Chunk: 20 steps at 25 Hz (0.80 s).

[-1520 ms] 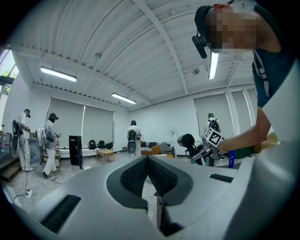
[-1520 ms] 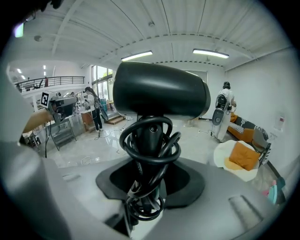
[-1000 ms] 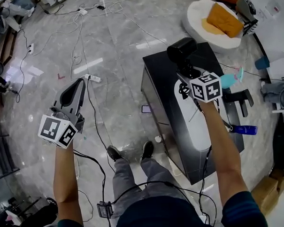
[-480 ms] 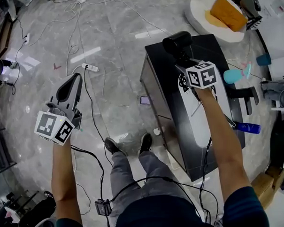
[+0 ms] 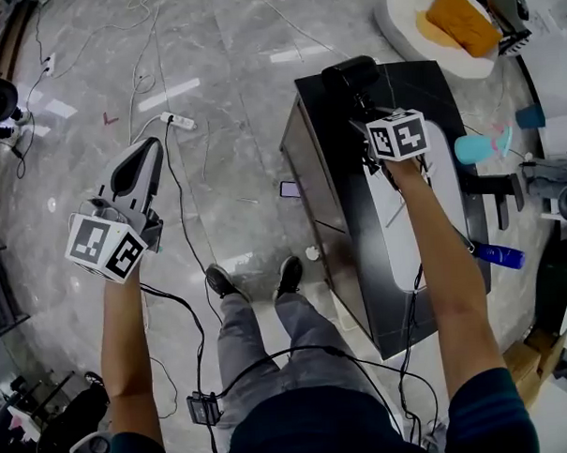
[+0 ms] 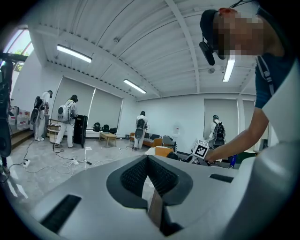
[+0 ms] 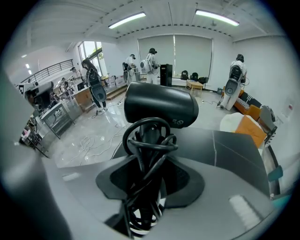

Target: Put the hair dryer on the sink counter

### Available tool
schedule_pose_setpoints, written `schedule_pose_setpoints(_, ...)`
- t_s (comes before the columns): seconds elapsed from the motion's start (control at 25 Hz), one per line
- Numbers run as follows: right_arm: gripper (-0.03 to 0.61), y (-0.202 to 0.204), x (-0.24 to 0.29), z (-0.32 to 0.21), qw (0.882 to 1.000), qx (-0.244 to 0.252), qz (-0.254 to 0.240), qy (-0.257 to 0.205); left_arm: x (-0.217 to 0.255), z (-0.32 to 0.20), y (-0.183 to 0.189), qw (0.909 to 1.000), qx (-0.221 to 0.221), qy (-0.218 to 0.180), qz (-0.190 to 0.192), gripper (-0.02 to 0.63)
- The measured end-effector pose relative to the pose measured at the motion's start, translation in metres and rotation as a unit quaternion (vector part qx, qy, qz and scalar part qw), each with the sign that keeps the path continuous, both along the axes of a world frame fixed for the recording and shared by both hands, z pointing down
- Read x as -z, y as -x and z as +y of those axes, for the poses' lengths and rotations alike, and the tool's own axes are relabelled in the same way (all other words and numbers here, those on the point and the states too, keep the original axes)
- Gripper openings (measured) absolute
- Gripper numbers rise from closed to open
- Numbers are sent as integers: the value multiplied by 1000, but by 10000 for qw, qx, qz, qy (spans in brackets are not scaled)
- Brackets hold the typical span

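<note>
A black hair dryer (image 5: 350, 77), with its cord coiled round the handle, stands upright in my right gripper (image 5: 365, 114). The jaws are shut on the handle and cord. In the right gripper view the dryer's head (image 7: 159, 105) rises just beyond the right gripper (image 7: 152, 161). It hangs over the far end of the black sink counter (image 5: 418, 84), whose white basin (image 5: 406, 234) lies under my forearm. My left gripper (image 5: 152, 150) hovers over the floor, well left of the counter. Its pads (image 6: 161, 176) meet at the tips with nothing between them.
A white round cushion with an orange pillow (image 5: 443, 21) lies beyond the counter. A teal cup (image 5: 472, 149) and a blue bottle (image 5: 499, 255) sit at the counter's right side. Cables and a power strip (image 5: 179, 121) trail over the marble floor. People in white stand far off (image 7: 151, 61).
The head view has drifted, so the counter sits higher in the picture. My right gripper still holds the dryer over the counter's far end. The left gripper has barely moved.
</note>
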State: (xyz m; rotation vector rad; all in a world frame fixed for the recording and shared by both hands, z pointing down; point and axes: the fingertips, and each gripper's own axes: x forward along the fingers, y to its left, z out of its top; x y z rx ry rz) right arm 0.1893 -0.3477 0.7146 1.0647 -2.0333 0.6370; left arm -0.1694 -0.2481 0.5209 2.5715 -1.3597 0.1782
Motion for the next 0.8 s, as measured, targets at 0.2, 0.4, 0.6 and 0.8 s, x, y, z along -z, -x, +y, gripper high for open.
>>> schedule_pose_setpoints(0.2, 169, -3, -10, -5, 9996, -35, 225, 142, -9, -5, 0, 10000, 15, 52, 19, 5)
schedule_pose_setpoints(0.4, 169, 0, -22, -8, 9990, -22, 333, 295, -14, -12, 3, 10000, 17, 87, 38, 4)
schedule_pose_setpoints(0.6, 172, 6, -25, -12, 9983, 44, 460, 368, -16, -15, 4, 9999, -12, 120, 57, 3)
schedule_pose_setpoints(0.8, 175, 10, -31, -12, 9967, 164, 680, 418, -13, -13, 12, 9999, 37, 119, 32, 3)
